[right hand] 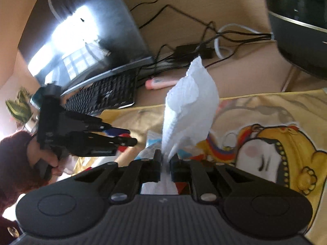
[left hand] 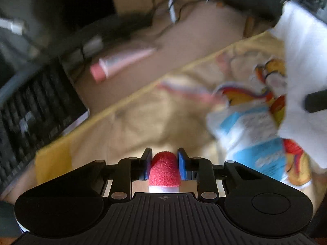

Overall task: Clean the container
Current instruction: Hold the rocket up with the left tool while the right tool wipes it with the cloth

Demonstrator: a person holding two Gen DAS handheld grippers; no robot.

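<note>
Over the yellow printed cloth point(right hand: 265, 110), my left gripper point(left hand: 165, 163) pinches the red-capped white container point(left hand: 165, 171) steady, right gripper point(right hand: 164, 163) clamps crumpled white tissue point(right hand: 190, 106) for wiping.

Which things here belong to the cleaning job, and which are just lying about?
Job in hand:
- left tool, shut on a red-capped container
- right tool, shut on a white paper towel

Lying about:
- keyboard
- pink tube
- cables
- yellow printed cloth
</note>
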